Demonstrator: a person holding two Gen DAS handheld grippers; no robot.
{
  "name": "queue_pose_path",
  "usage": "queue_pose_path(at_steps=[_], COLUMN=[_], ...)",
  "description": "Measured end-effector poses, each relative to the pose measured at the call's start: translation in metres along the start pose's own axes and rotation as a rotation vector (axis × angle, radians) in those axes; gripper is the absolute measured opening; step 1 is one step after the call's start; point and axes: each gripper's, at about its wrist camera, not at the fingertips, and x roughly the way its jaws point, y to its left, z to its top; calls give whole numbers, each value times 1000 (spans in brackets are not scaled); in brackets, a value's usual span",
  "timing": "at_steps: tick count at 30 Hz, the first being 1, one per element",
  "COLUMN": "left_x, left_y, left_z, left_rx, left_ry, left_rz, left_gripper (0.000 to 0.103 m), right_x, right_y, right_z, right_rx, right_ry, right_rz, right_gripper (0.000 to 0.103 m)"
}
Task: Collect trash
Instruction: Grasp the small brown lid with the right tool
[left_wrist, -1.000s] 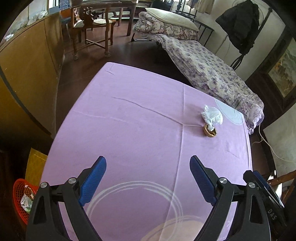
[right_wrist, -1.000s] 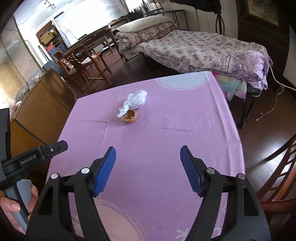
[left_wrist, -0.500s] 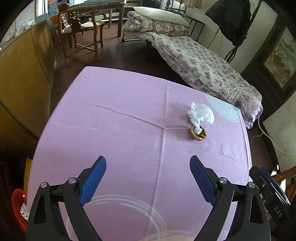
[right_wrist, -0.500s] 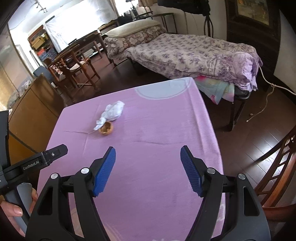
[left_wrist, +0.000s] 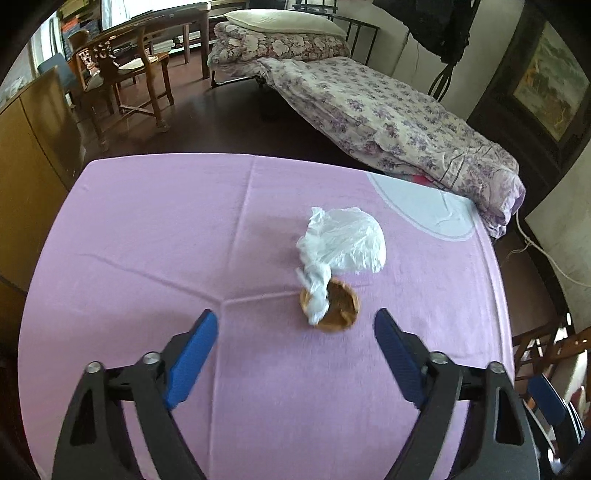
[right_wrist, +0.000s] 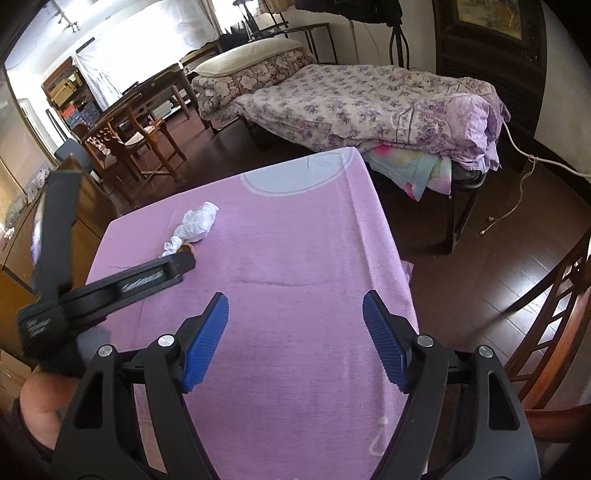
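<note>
A crumpled white plastic bag (left_wrist: 343, 245) lies on the purple tablecloth (left_wrist: 147, 236), its twisted end resting in a brown walnut half-shell (left_wrist: 332, 304). My left gripper (left_wrist: 295, 345) is open and empty, just short of the shell, which sits ahead between the jaws. In the right wrist view the bag (right_wrist: 195, 223) lies far left, the shell (right_wrist: 186, 251) mostly hidden behind the left gripper's body (right_wrist: 110, 288). My right gripper (right_wrist: 295, 332) is open and empty over the cloth near the table's right edge.
A bed with a floral quilt (left_wrist: 388, 114) stands beyond the table. Wooden chairs (left_wrist: 122, 70) and a cabinet (left_wrist: 33, 136) are at the left. Another chair (right_wrist: 554, 314) stands right of the table. A cable (right_wrist: 517, 184) lies on the dark floor.
My left gripper has moved forward and right toward the bag and shell, which now sit close ahead. The right gripper has drifted right; the left gripper's body now crosses its view.
</note>
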Motion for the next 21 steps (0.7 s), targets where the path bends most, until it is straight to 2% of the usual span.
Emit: queue_pose_path(at_steps=[4,6,8,10,14,17,21], left_x=[8,9,7,4,-12,-27,-49], left_y=[-6,-7,-6,-1,9,18,34], left_z=[6,8,8,6,-8,-20,-35], left_rx=[35,55,61,56,64,81,55], left_ry=[-16,-24,-27,-16,0,2,7], left_rz=[40,54,56,35,-14,-34,-79], left_gripper=[68,54,32,25,16,16,15], right_x=[4,5,4,5,6,7,8], right_y=[-2,-1,0,1,7,10,12], right_z=[-1,-2,-2,-3,-5,-6,-7], right_rx=[2,-3,-6,-4,-21,-29,-30], right_ry=[20,20,20,20,21,20,24], right_rz=[10,8,6,4,-3,-12,-14], right_gripper=[73,74,74,74,74,74,74])
